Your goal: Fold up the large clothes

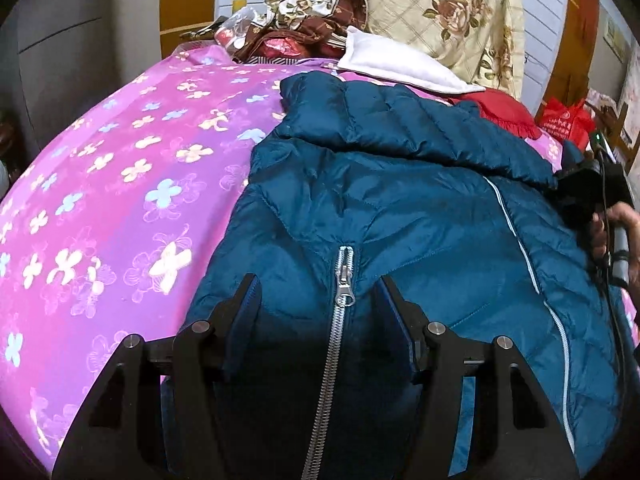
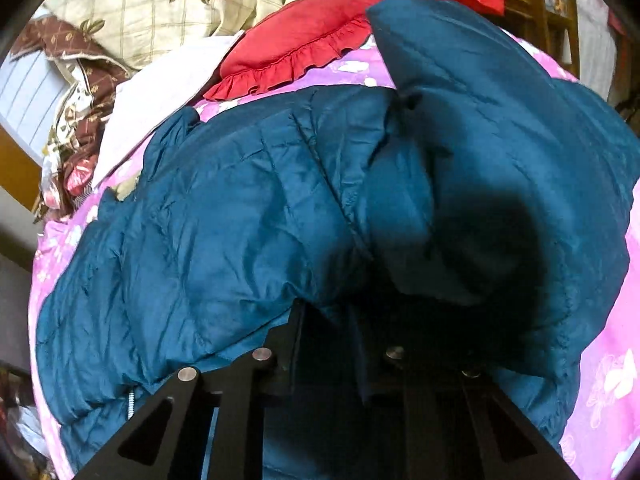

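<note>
The left wrist view looks forward over its fingers, close above the teal jacket (image 1: 400, 216), bedspread (image 1: 120, 184) at left. The right wrist view sits nearer, jacket (image 2: 224, 216) filling it. Both share the red cushion (image 1: 504, 114) (image 2: 304, 40).

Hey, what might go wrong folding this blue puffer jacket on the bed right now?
1. The left tongs straddle the silver metal zipper of the teal quilted puffer jacket; closing there may catch the pull rather than the fabric.
2. The right tongs' tips are buried under jacket folds, so their grip cannot be checked.

Teal quilted jacket (image 1: 400, 208), pink flowered bedsheet (image 1: 120, 184), red frilled cushion (image 2: 296, 40)
</note>
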